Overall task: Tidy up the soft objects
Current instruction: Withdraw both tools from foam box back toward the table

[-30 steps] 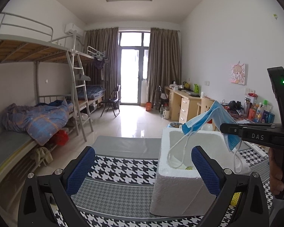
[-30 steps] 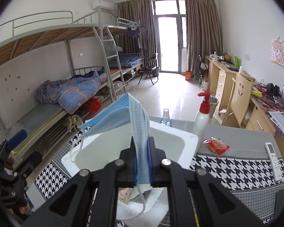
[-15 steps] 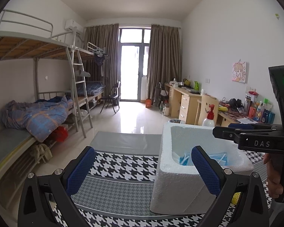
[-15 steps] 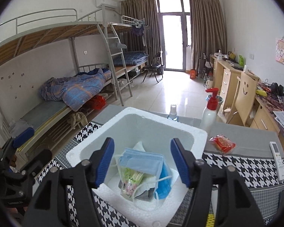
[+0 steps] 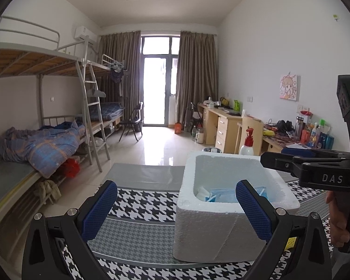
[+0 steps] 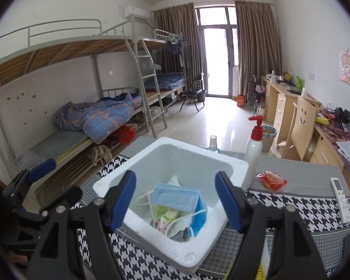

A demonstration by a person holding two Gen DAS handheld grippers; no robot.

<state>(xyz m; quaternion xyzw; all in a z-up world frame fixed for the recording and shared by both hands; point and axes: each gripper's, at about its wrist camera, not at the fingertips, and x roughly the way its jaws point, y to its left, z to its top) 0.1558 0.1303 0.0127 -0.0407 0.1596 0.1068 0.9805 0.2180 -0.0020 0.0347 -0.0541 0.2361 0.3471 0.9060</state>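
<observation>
A white foam box (image 6: 193,157) stands on the houndstooth table cloth. Inside it lie blue face masks (image 6: 175,197), a white one and a small packet with green print. My right gripper (image 6: 176,186) hovers over the near side of the box. Its jaws are opening wide, and nothing is between the blue pads. In the left wrist view the box (image 5: 212,231) sits right of centre with the masks (image 5: 221,194) showing in it. My left gripper (image 5: 176,189) is open and empty, low over the cloth beside the box.
Behind the box stand a white pump bottle with a red top (image 6: 254,144) and a small spray bottle (image 6: 213,143). A red snack packet (image 6: 271,180) and a white remote (image 6: 340,198) lie to the right. A hand (image 5: 338,219) holds the right gripper's handle.
The right gripper was shut on a blue mask above the box; it has opened and the mask has dropped into the box. The left gripper has stayed put.
</observation>
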